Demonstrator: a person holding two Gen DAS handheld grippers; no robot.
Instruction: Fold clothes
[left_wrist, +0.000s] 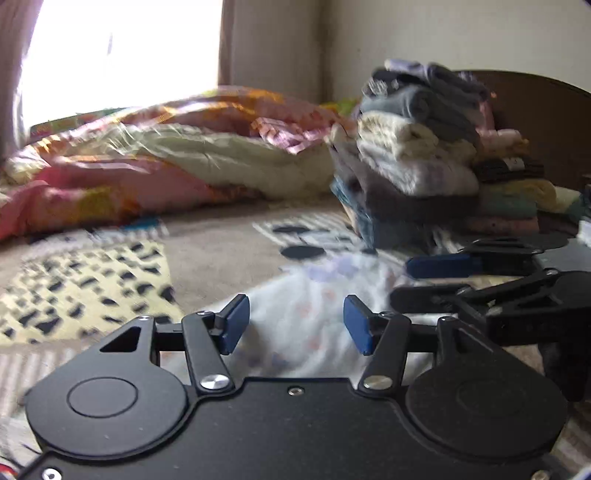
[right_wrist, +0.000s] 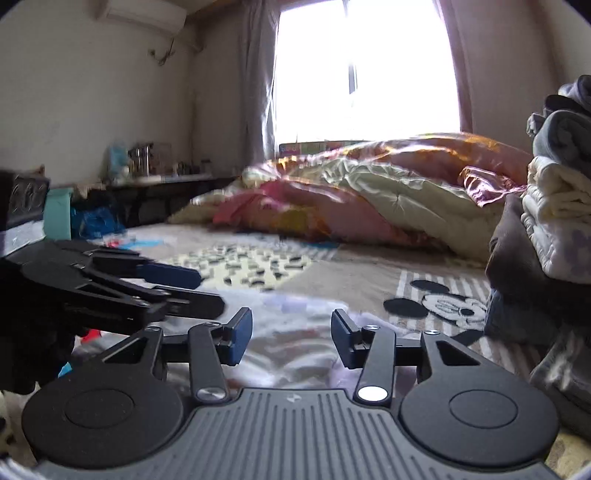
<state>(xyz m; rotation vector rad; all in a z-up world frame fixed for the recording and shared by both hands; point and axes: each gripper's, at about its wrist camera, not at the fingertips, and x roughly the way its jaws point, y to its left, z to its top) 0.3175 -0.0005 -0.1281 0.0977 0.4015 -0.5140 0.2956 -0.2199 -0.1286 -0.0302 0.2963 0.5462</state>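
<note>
- A tall stack of folded clothes (left_wrist: 413, 155) already stands on the bed (left_wrist: 221, 251), up by the dark headboard (left_wrist: 535, 110), so from here a good part of the job looks done.
- One white garment with a faint pastel print (left_wrist: 314, 306) lies low on the bed, right in front of both tools; it seems to be the piece in hand, though blur keeps me from telling whether it is spread flat or partly folded.
- The left hand-held gripper (left_wrist: 295, 325) hovers just over that garment with its blue pads spread apart, pinching nothing.
- The right hand-held gripper (right_wrist: 291, 339) sits beside it, fingers likewise parted and empty, above the same pale cloth.
- A crumpled pink-and-cream quilt (right_wrist: 369, 192) is heaped under the window (right_wrist: 362, 66); whether it counts as folding work I cannot say.
- My guess: this garment has yet to be folded and added to the stack.
</note>
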